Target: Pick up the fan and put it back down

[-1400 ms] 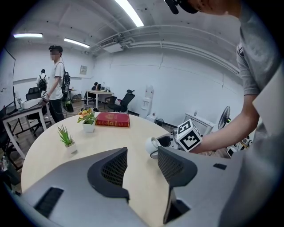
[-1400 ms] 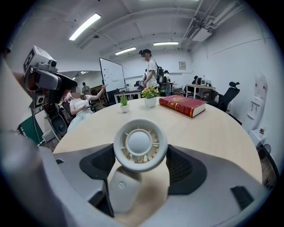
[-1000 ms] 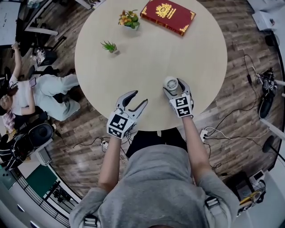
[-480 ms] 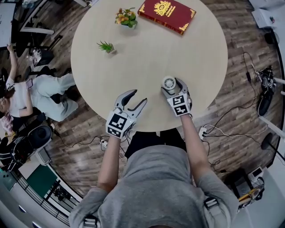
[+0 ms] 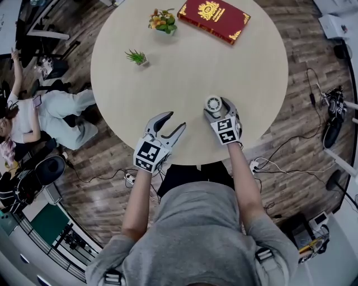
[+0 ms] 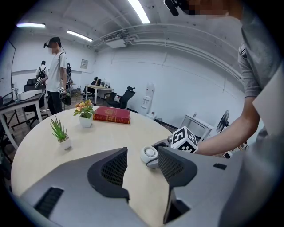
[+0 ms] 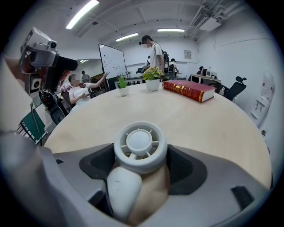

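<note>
A small white hand fan is at the near right of the round table, its round head turned up and its handle pointing back along the gripper. My right gripper is shut on the fan, one dark pad against each side of the head. In the left gripper view the fan sits low at the tabletop beside the right gripper's marker cube. My left gripper hovers open at the table's near edge, with nothing between its fingers.
At the far side of the table are a red book, a flower pot and a small green plant. A seated person is on the left. Cables lie on the wooden floor.
My right gripper has sunk a little toward the tabletop with the fan still between its pads. The left gripper has stayed where it was.
</note>
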Demonstrator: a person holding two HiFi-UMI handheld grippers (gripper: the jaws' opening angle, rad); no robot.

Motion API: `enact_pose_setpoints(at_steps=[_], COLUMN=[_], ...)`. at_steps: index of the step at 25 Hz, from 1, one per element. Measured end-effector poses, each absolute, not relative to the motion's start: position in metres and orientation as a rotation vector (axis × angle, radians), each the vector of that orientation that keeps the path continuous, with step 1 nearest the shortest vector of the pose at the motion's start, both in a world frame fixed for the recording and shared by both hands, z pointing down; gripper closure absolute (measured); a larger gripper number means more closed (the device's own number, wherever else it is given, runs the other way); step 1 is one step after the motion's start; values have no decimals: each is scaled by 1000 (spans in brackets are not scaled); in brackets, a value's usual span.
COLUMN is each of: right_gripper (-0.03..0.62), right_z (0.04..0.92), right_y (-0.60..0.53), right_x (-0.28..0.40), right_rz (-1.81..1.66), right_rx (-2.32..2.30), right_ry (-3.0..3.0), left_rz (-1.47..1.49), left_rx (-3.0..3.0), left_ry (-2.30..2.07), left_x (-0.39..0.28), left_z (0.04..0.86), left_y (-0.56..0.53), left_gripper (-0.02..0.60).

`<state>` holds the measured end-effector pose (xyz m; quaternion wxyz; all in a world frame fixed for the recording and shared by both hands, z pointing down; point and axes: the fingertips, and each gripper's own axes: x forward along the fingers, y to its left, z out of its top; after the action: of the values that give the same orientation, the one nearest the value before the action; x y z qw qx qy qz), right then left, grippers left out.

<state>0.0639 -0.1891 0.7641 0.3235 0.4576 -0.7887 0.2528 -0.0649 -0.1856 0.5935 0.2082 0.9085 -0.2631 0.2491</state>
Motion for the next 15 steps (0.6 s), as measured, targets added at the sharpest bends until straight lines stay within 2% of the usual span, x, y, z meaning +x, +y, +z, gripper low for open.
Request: enact_pose_setpoints(at_steps=[3,7,15], right_gripper=[215,169,158], right_z=[766,763,737], right_y=[-187,-185,-180], right_x=[63,56,61], right_rz=[674,709,661], right_rx=[1193,1164,1191], right_ry=[-2072,-2092,-2121], left_rz=[677,661,611], left_rx=[2532,2531,2559], left_ry=[-743,-754,-792], left_x=[-66,-63,-60], left_z=[590,580,562], left_y=[-184,-183,-169], left_gripper=[352,351,351])
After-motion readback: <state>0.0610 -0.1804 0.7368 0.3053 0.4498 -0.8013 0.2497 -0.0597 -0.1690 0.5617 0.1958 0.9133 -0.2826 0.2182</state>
